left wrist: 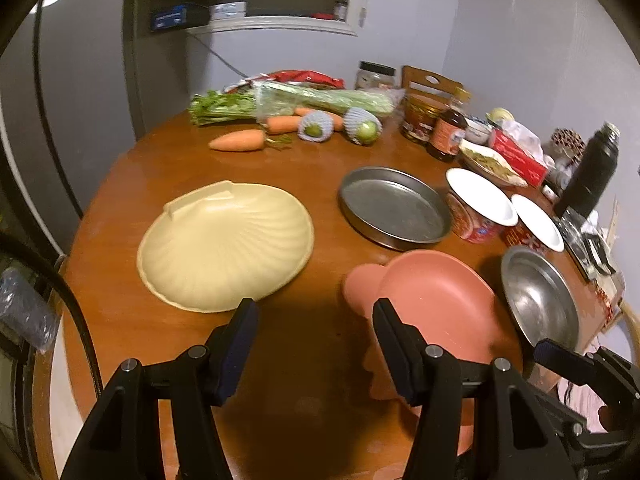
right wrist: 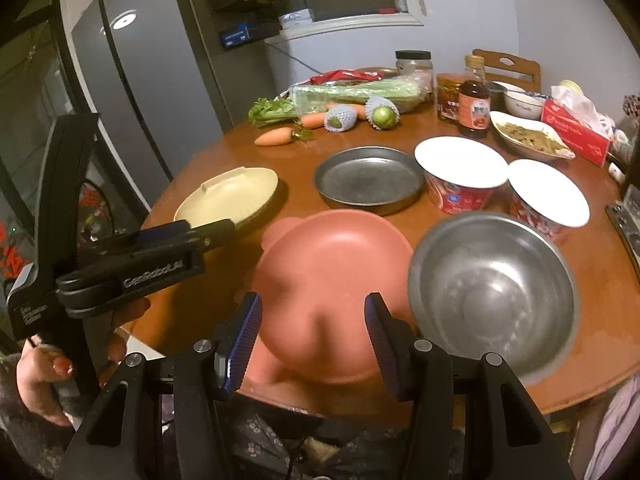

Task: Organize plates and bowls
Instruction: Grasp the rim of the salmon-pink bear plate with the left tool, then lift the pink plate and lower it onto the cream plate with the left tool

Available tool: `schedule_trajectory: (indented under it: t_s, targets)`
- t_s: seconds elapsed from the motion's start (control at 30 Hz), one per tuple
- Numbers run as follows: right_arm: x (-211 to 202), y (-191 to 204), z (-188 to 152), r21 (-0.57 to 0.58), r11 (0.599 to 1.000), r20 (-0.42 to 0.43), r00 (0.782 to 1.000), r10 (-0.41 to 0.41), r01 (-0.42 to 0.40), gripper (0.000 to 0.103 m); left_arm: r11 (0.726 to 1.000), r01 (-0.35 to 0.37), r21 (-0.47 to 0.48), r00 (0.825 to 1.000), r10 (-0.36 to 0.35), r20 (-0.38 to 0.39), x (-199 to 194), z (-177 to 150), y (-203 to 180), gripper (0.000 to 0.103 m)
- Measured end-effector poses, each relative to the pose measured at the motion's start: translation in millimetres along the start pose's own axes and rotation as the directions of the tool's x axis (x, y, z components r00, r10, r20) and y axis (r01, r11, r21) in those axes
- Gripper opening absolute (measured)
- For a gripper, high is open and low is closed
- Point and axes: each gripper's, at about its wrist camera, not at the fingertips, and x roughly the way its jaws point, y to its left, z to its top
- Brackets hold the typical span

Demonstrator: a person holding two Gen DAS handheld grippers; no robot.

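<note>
My right gripper (right wrist: pixel 314 340) hangs with its jaws spread wide and nothing between them, and the pink bear-eared plate (right wrist: pixel 332 272) lies straight ahead and just below, its near rim framed by my two blue-ribbed fingers (right wrist: pixel 244 336); that is the relation my next move turns on, I judge: the plate lies dead ahead of this gripper, its ears pointing away to the far left, so a short push forward and down should put the near rim between the pads. The steel bowl (right wrist: pixel 494 292) sits just to the plate's right, its rim overlapping the plate's edge from this view, though I cannot tell whether they touch. My left gripper (left wrist: pixel 316 340) is also open and empty, hovering over bare wooden table (left wrist: pixel 280 380) between the cream shell-shaped plate (left wrist: pixel 226 246) ahead to its left and the pink plate to its right, so the right one is the better placed for the pink plate. Farther back stand the flat steel pan (right wrist: pixel 368 180) and two red instant-noodle cups (right wrist: pixel 460 178), side by side. On the side of my left gripper I can read "GenRobot.AI"; the cup and bottle labels are too small to make out.
</note>
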Motion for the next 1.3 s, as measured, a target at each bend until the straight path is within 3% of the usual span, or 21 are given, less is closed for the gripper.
schedule_trajectory:
  t_s: [0.43, 0.7, 0.93, 1.07, 1.3]
  targets:
    - [2, -19, -35, 0.092, 0.996, -0.069, 0.998, 0.002, 0.005, 0.055, 0.999, 0.041, 0.036, 0.997, -0.038, -0.069, 28, -5, -17, 0.059]
    - [16, -31, -32, 0.163, 0.986, -0.078, 0.997, -0.010, 0.022, 0.055, 0.997, 0.061, 0.049, 0.994, -0.057, -0.088, 43, -4, -21, 0.059]
    - [29, -29, -30, 0.139, 0.989, -0.076, 0.996, -0.037, 0.047, 0.055, 0.994, 0.087, 0.059, 0.993, -0.081, -0.089, 51, -5, -28, 0.059]
    - [32, -26, -27, 0.120, 0.991, -0.059, 0.997, -0.047, 0.053, 0.054, 0.991, 0.117, 0.066, 0.990, -0.111, -0.089, 51, -9, -32, 0.043]
    - [38, -22, -23, 0.102, 0.993, -0.060, 0.996, -0.059, 0.065, 0.053, 0.992, 0.098, 0.082, 0.993, -0.092, -0.072, 46, -14, -29, 0.043]
